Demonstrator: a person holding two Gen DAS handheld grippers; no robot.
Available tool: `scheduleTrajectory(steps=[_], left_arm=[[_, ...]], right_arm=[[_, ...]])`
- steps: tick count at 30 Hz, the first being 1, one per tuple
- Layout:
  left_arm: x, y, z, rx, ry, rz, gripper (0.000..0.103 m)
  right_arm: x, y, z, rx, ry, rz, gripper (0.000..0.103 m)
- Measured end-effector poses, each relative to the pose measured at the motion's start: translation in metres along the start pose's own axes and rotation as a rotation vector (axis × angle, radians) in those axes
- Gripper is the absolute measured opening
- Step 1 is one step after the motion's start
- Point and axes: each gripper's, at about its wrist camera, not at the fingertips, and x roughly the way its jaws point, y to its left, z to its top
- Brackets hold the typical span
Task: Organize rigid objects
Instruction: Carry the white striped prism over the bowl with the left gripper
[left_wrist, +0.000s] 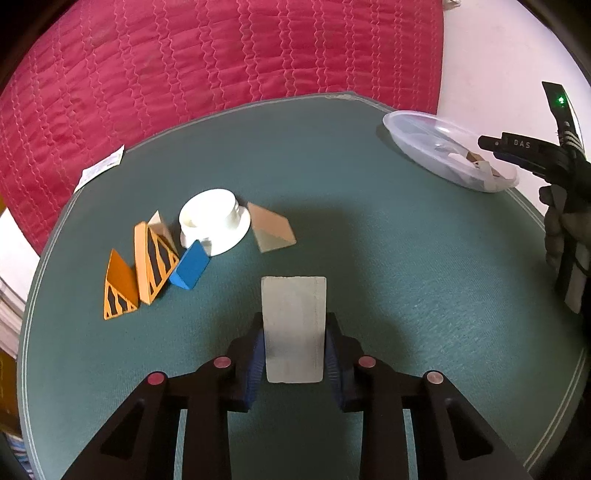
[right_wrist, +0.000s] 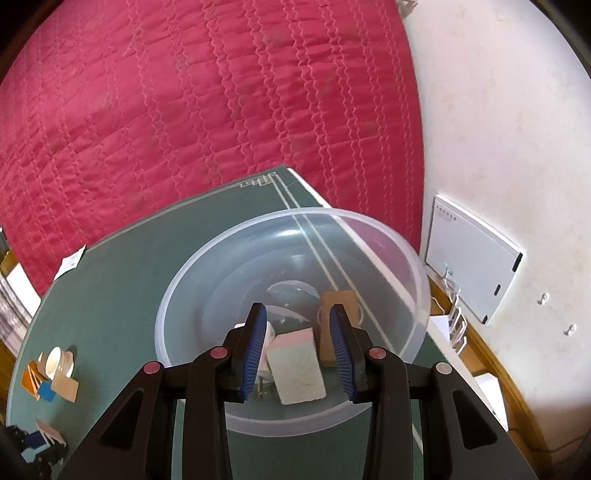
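A: Left wrist view, item one: left gripper (left_wrist: 294, 347), pads pressed on both sides of a pale rectangular block (left_wrist: 293, 328) above the green mat (left_wrist: 406, 295). Left to sort: two orange striped wedges (left_wrist: 120, 291), blue wedge (left_wrist: 190, 267), white cup (left_wrist: 212, 218), tan wedge (left_wrist: 273, 229), clustered at the mat's left. The clear bowl (left_wrist: 417, 140) sits far right.

B: Writing?

A: "DAS" on the other gripper's black body (left_wrist: 521, 144). A paper tag (left_wrist: 101, 168) at the mat's edge is unreadable.

B: Right wrist view?

A: Right gripper (right_wrist: 298, 350) hovers over the bowl, jaws narrow, gripping nothing. Already inside: a pale block (right_wrist: 297, 369), a brown piece (right_wrist: 338, 317), something white. Roughly halfway, by my judgement. A white wall panel (right_wrist: 472, 258) carries tiny illegible print.
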Motion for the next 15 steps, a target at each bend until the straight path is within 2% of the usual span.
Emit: scheduleTrajectory(steps=[6,15], left_arm=[[-0.004,-0.016,0.024,0.016,-0.036,-0.015,0.031],[0.009,-0.059,0.083,0.06,-0.063,-0.112,0.031]], right_arm=[[-0.006,-0.012,0.005,0.067,-0.031,-0.046,0.037],[-0.011,-0.028,0.011,0.137,-0.061,-0.099,0.037]])
